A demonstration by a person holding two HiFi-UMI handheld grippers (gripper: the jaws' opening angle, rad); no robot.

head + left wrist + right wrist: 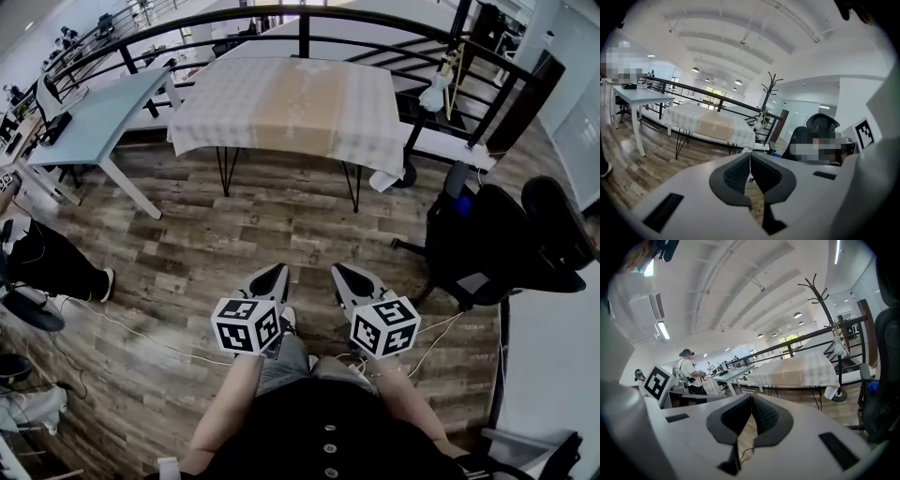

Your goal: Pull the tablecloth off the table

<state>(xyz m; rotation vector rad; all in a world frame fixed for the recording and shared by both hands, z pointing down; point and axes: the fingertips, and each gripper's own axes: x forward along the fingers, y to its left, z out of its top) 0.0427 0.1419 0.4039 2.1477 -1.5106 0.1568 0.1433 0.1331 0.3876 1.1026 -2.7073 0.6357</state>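
While nothing has been pulled yet, the left gripper [274,274] hangs low in front of the person, its jaws pressed together on nothing. Across the wooden floor [281,225], well apart from both grippers, the tablecloth [286,103] lies spread over the whole table [225,171], draping past every edge. The right gripper [343,274] is likewise closed and empty. As I judge it, the whole job is left: approach, grasp an edge, pull.
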